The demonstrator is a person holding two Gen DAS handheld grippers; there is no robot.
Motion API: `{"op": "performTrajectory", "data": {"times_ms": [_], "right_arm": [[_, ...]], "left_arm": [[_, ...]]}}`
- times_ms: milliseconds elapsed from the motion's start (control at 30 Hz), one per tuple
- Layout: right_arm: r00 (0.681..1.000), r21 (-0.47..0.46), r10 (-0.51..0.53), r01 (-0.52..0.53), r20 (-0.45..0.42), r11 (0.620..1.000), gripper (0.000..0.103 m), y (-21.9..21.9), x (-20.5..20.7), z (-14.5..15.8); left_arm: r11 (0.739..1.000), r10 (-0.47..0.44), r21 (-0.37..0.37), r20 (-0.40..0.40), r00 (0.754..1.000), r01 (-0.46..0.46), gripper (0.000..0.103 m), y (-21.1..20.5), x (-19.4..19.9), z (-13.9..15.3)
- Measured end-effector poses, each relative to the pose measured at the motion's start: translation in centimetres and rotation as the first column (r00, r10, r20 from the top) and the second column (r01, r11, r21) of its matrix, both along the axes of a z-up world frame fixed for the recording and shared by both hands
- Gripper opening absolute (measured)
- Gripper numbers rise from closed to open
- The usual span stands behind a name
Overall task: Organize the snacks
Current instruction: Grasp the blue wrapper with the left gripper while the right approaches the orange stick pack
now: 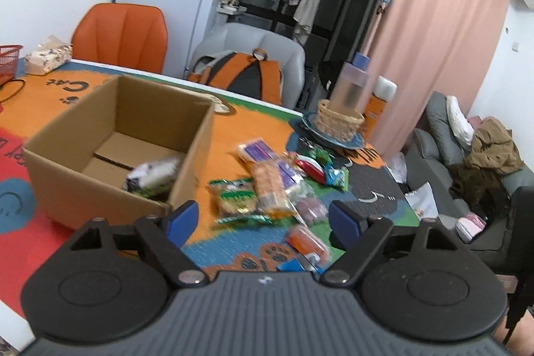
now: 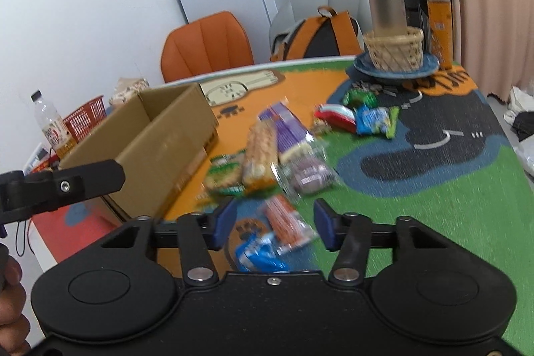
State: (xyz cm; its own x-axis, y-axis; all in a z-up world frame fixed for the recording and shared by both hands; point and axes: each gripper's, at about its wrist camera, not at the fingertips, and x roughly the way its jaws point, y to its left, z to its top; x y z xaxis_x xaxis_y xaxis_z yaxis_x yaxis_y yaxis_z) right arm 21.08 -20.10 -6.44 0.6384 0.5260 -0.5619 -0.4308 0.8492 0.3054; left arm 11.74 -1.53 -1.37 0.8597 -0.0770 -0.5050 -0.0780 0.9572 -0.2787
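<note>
An open cardboard box (image 1: 116, 135) (image 2: 160, 135) stands on the colourful table mat, with one green-and-white packet (image 1: 153, 175) inside. To its right lies a pile of snack packets (image 1: 267, 182) (image 2: 263, 149). My left gripper (image 1: 263, 217) hovers open near the box's front corner, with nothing between its blue pads. My right gripper (image 2: 273, 222) is low over the mat with its jaws either side of an orange packet (image 2: 287, 222) (image 1: 305, 241); the pads stand clear of it. A blue packet (image 2: 260, 256) lies just under it. A black part of the left gripper (image 2: 66, 186) shows at the left edge.
A wicker basket (image 1: 337, 119) (image 2: 393, 49) holding a plastic bottle sits on a blue plate at the table's far right, beside an orange can (image 2: 439, 22). A red basket (image 2: 83, 122), a drink bottle (image 2: 53, 129) and a tissue pack (image 1: 46, 55) lie behind the box. Chairs stand beyond the table.
</note>
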Motion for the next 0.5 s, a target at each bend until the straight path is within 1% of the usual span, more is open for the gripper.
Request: {"op": "performTrajectory", "data": {"times_ms": [67,200,333,500], "right_arm": [[1.0,-0.01,-0.005,0.005,-0.014,1.0,0.042,-0.3,-0.1,-0.7],[0.999,-0.032,-0.02,0.019,-0.032,0.999,0.042,-0.9,-0.2,-1.7],[0.999,-0.048,-0.021,0.018,-0.046,0.999,0.039,-1.3,-0.2,-2.5],[0.998,-0.068,-0.012,0.008,-0.055,0.998,0.039,-0.8,-0.4,-3.2]], "left_arm": [[1.0,-0.01,-0.001,-0.009,1.0,0.01,0.077,-0.6,0.2,-0.5],[1.0,-0.027,-0.007,-0.035,0.999,0.026,0.073,-1.5,0.6,-1.6],[0.999,-0.037,-0.031,-0.073,0.997,0.035,0.066,-2.1,1.4,-3.1],[0.999,-0.032,-0.041,-0.104,0.994,0.028,0.064,-2.3,2.0,-4.5]]}}
